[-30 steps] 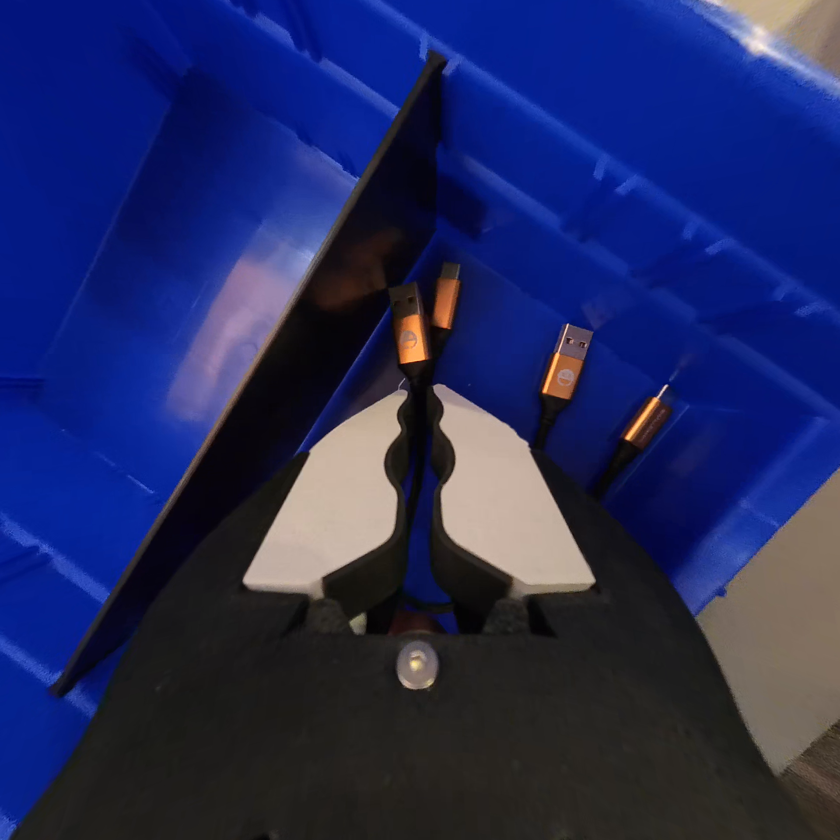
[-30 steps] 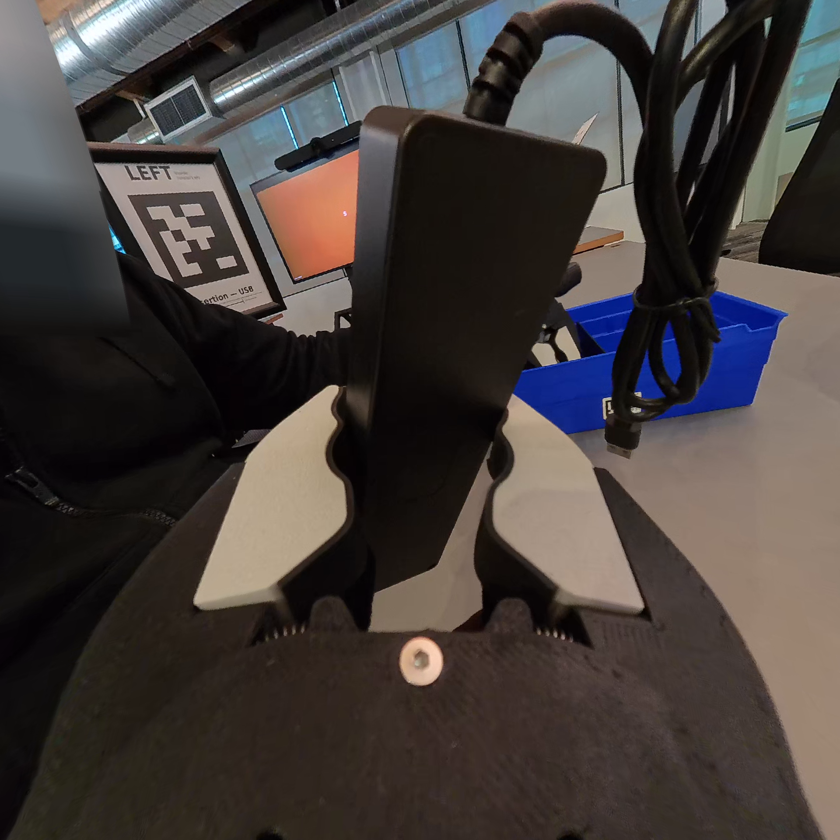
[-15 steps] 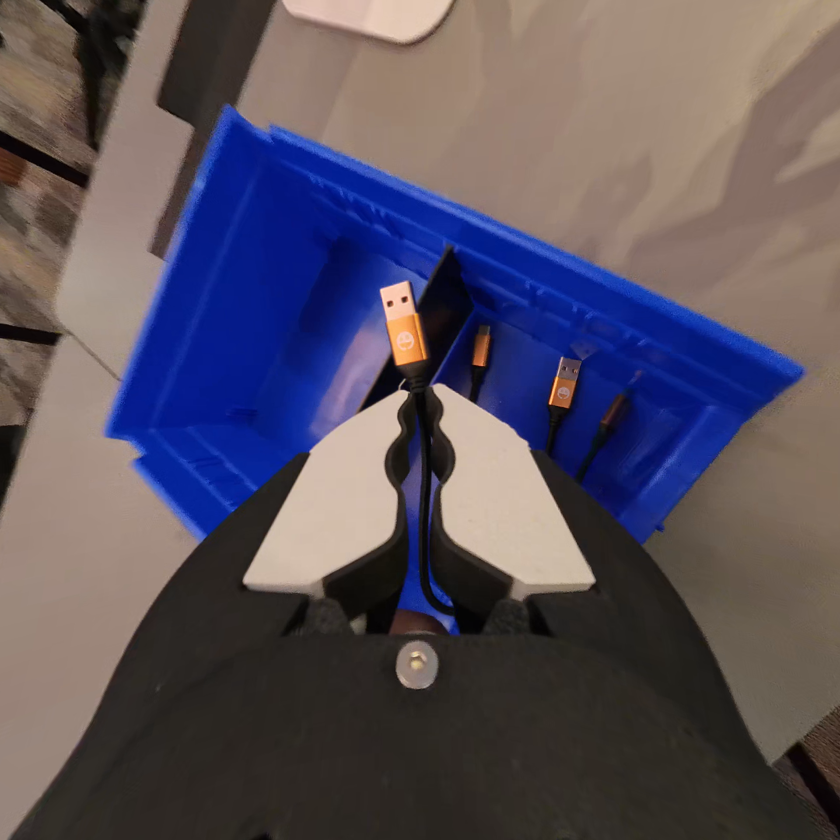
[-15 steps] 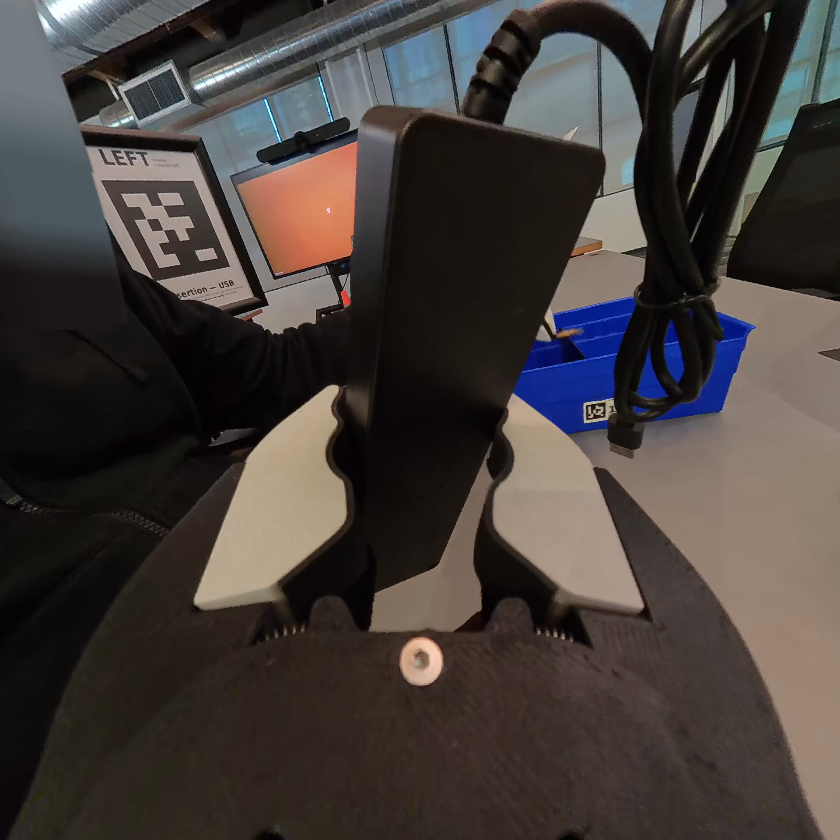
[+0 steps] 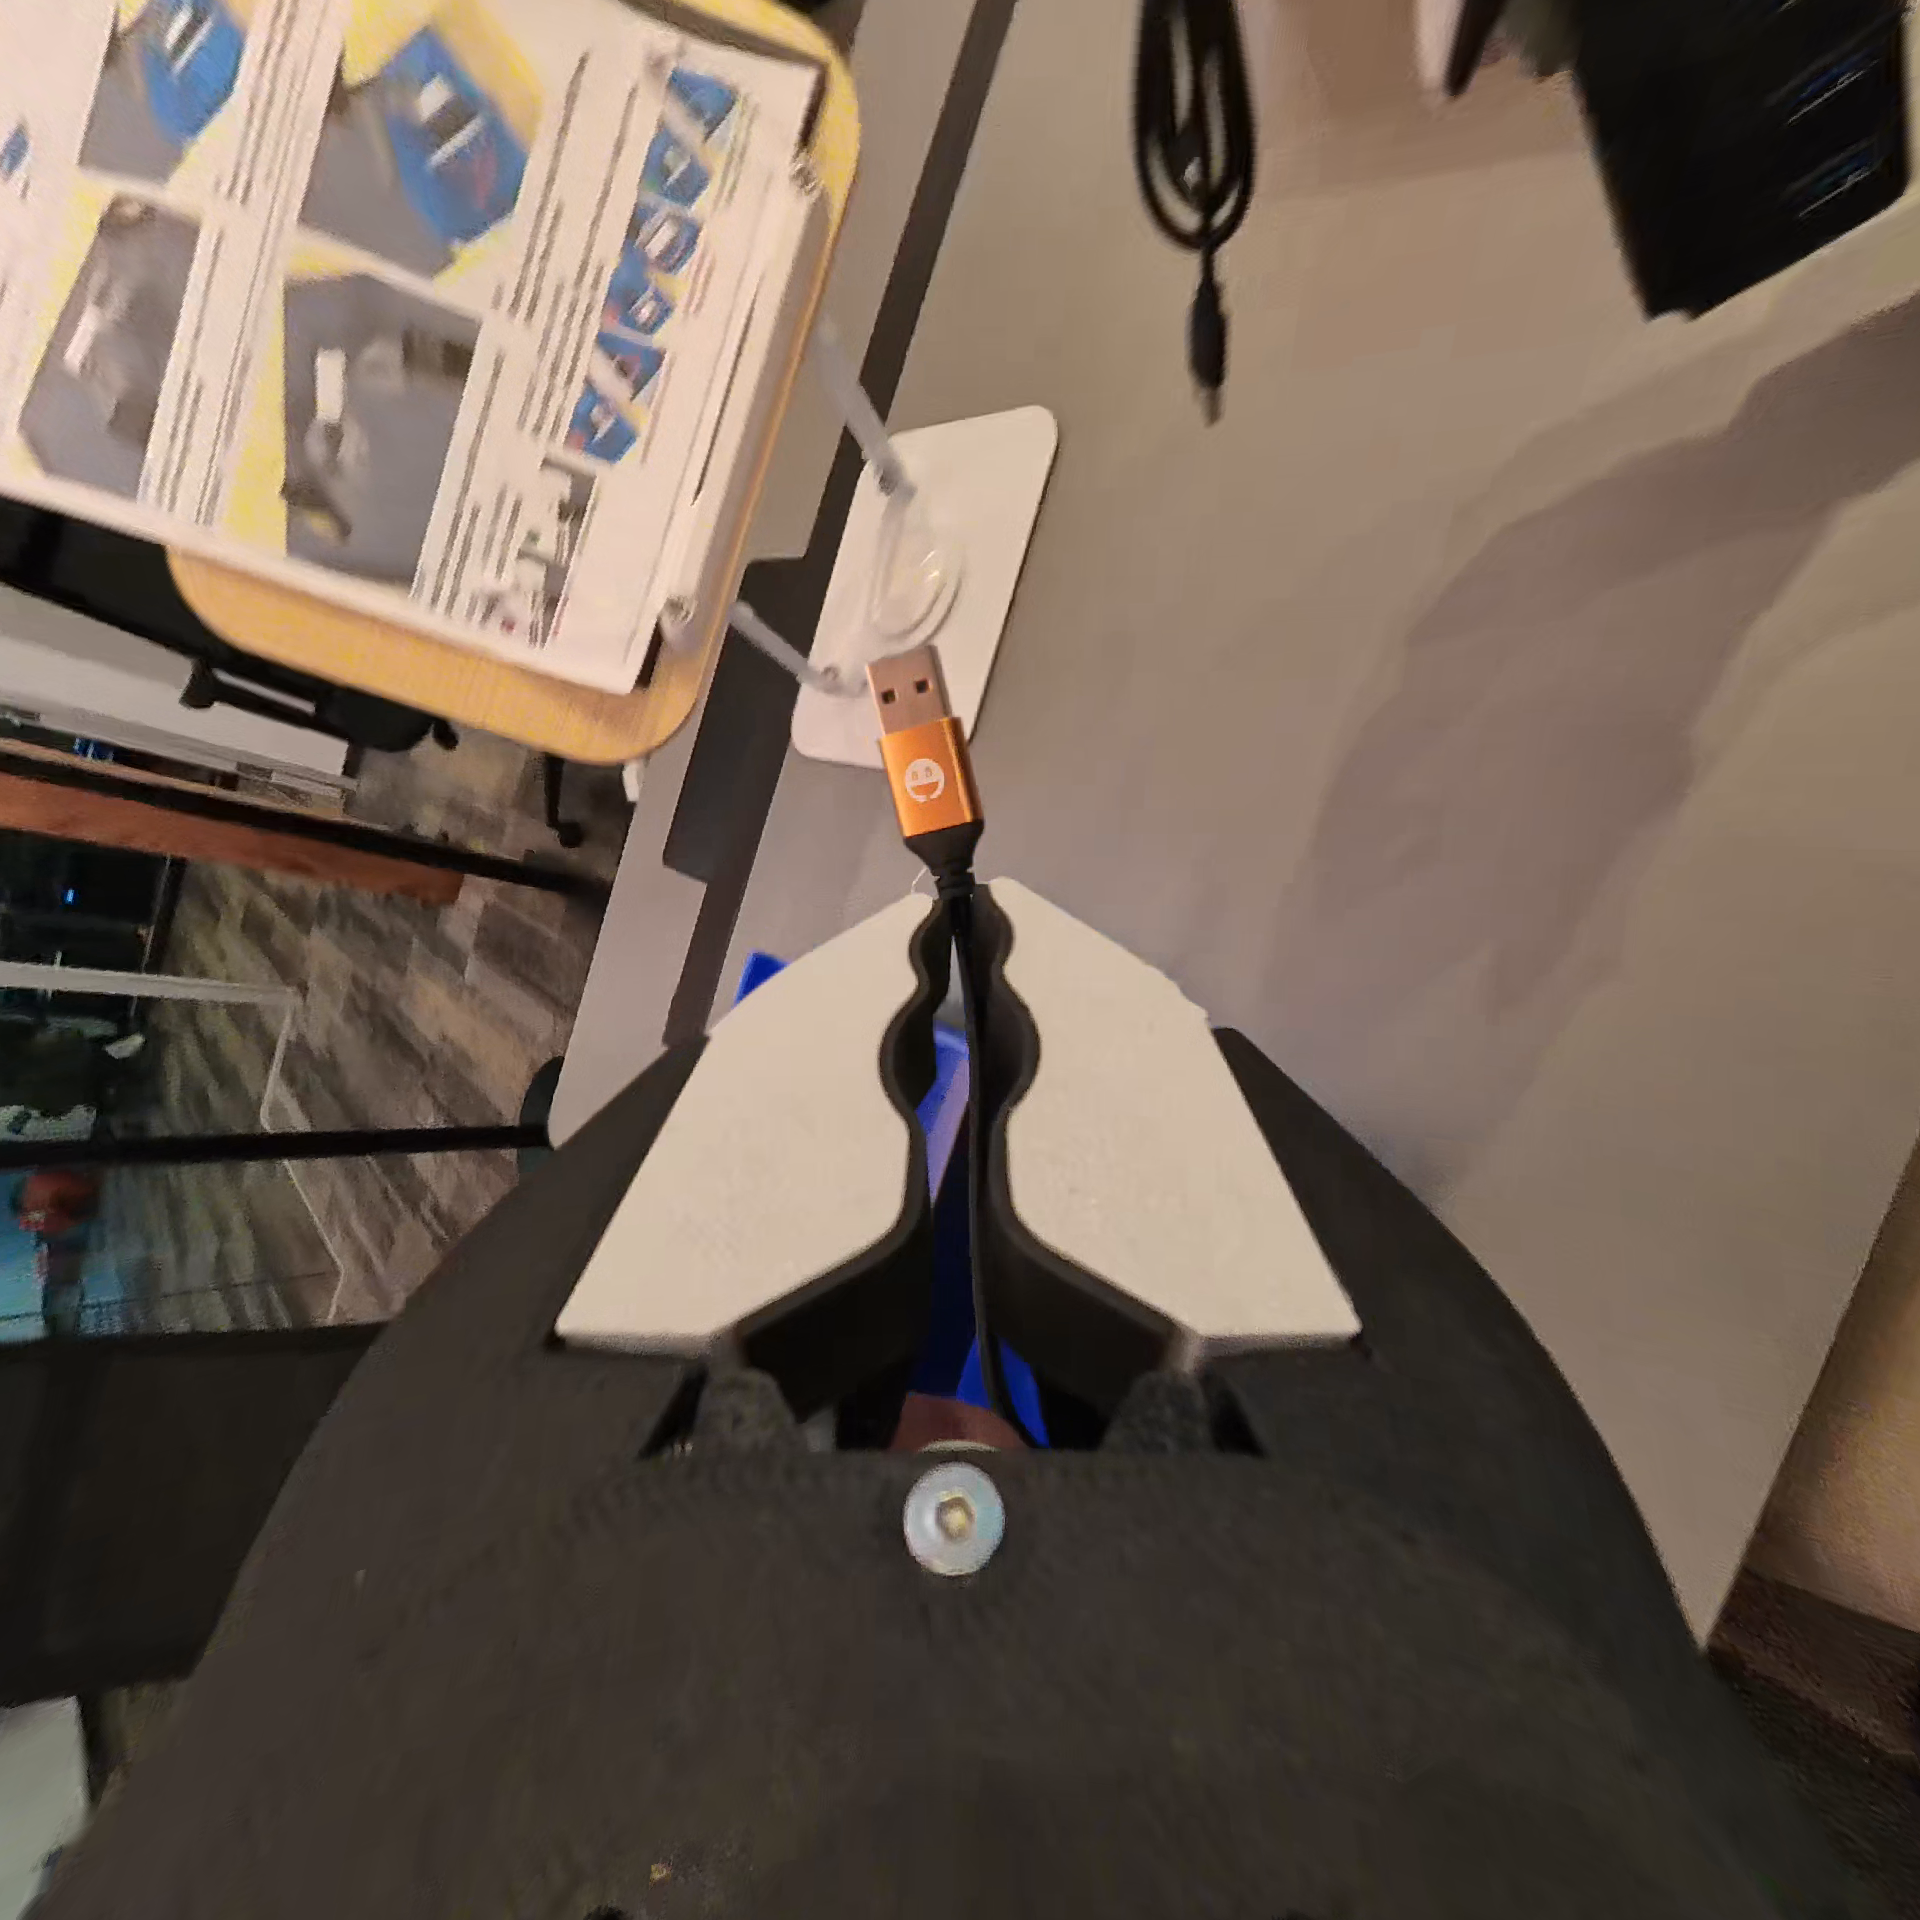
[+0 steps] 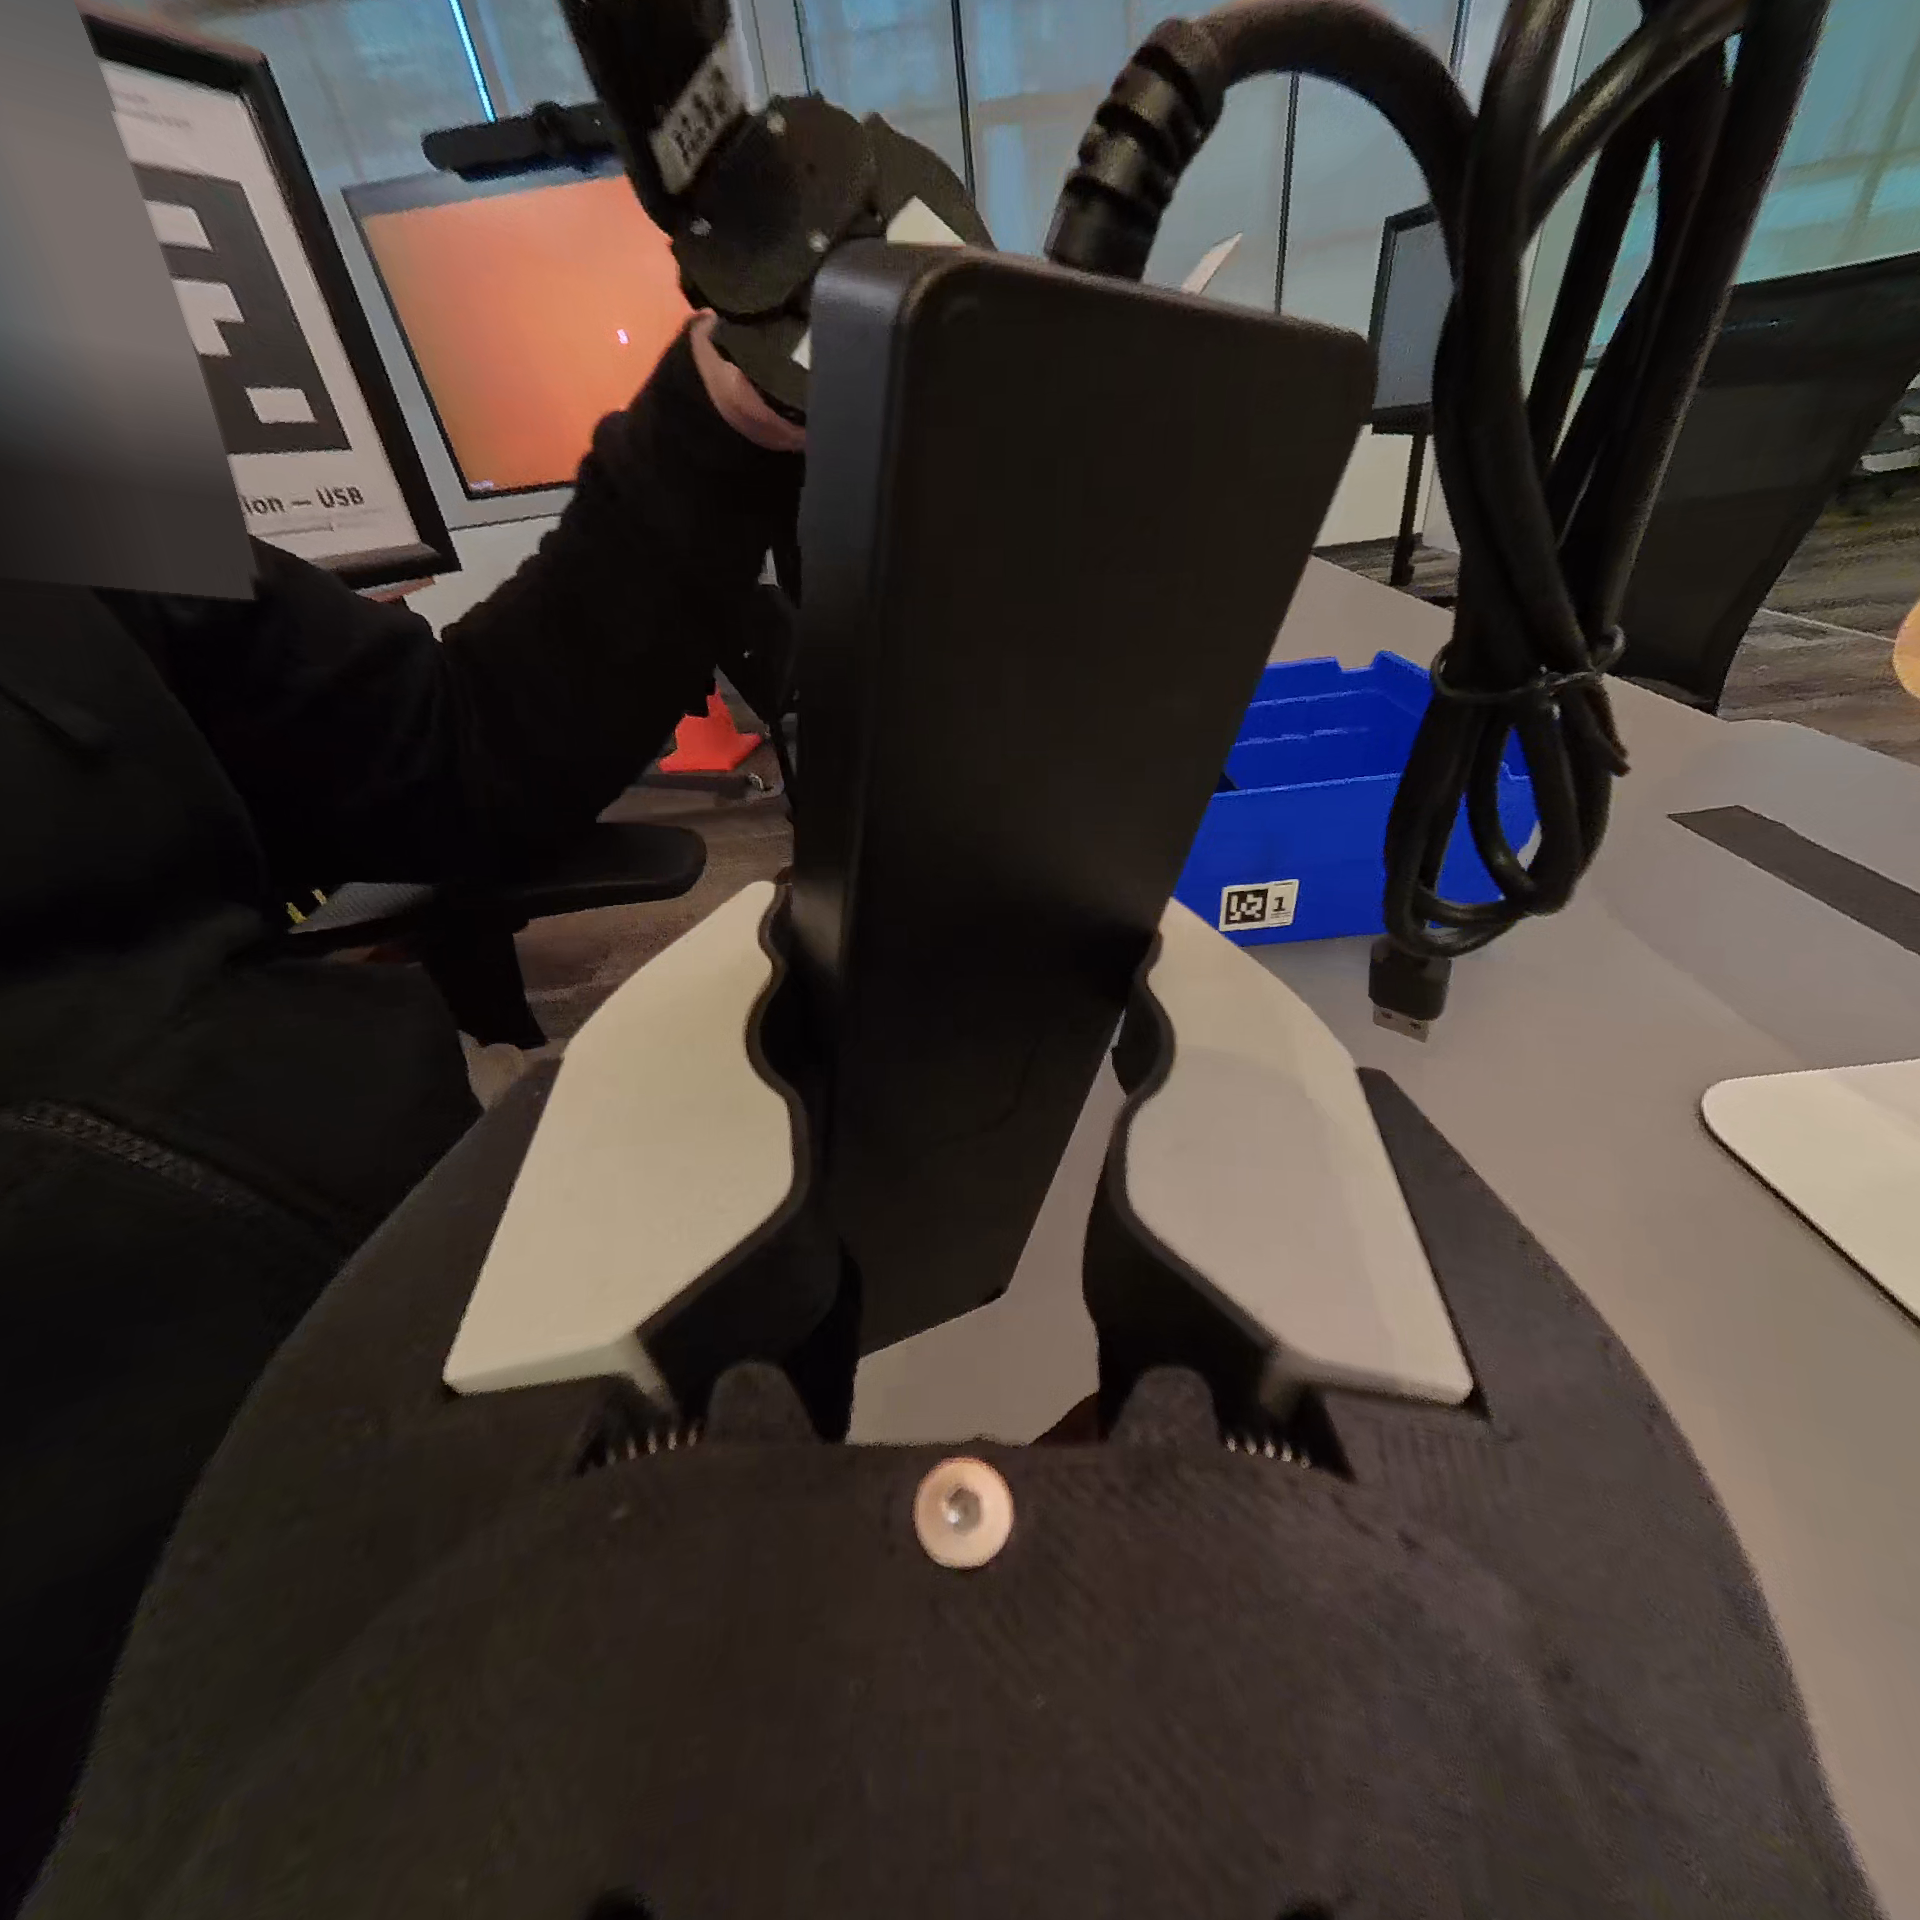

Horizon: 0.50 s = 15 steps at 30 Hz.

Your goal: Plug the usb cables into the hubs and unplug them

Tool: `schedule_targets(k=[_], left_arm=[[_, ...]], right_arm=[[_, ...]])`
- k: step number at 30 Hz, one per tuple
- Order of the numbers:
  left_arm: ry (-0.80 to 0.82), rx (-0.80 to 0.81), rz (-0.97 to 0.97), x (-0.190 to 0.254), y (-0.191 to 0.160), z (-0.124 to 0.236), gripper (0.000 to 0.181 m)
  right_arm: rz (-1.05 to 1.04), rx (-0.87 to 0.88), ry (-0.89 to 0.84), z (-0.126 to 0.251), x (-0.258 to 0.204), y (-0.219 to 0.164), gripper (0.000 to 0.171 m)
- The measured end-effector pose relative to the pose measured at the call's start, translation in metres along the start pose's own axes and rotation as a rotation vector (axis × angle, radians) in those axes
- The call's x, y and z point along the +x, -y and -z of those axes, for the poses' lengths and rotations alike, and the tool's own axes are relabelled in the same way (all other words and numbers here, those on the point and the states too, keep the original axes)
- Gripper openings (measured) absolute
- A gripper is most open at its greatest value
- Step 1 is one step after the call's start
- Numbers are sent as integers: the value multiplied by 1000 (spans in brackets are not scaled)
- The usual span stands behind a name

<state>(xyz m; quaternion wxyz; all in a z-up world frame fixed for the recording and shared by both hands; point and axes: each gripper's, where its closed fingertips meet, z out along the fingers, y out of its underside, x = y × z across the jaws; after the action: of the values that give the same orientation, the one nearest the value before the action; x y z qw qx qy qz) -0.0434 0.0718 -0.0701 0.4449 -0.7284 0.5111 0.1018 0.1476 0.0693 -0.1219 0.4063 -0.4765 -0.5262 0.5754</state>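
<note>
My left gripper (image 5: 961, 899) is shut on the black cord of a USB cable; its orange plug (image 5: 923, 750) with the silver end sticks out past the fingertips, held in the air above the grey table. My right gripper (image 6: 961, 930) is shut on a black USB hub (image 6: 1049, 717), held upright. The hub's thick black cord (image 6: 1507, 582) loops over its top and hangs bundled at the right, its plug near the table. In the left wrist view the hub (image 5: 1756, 145) shows at the top right, with its bundled cord (image 5: 1195, 156) hanging beside it. The left gripper shows behind the hub in the right wrist view (image 6: 790, 197).
A blue divided bin (image 6: 1320, 800) stands on the grey table (image 6: 1621, 1039) behind the hub. A clipboard stand with printed sheets (image 5: 416, 312) and its white base (image 5: 935, 582) sit at the table's edge. A person's black sleeve (image 6: 582, 623) is at the left. A white pad (image 6: 1829, 1153) lies right. Spacing between my two grippers at the tips: around 20 cm.
My left gripper has lifted the orange-plug cable out of the blue bin and swung up toward the hub. My right gripper has turned slightly, still holding the hub upright.
</note>
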Motion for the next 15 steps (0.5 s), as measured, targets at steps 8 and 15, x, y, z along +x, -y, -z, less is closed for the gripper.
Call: schedule_targets(k=[8, 15], left_arm=[[-169, 19, -76, 78, 64, -43, 4], [-310, 42, -46, 126, 84, -73, 4]], right_arm=[[32, 15, -25, 2, 0, 5, 58], [8, 45, -34, 3, 3, 9, 58]])
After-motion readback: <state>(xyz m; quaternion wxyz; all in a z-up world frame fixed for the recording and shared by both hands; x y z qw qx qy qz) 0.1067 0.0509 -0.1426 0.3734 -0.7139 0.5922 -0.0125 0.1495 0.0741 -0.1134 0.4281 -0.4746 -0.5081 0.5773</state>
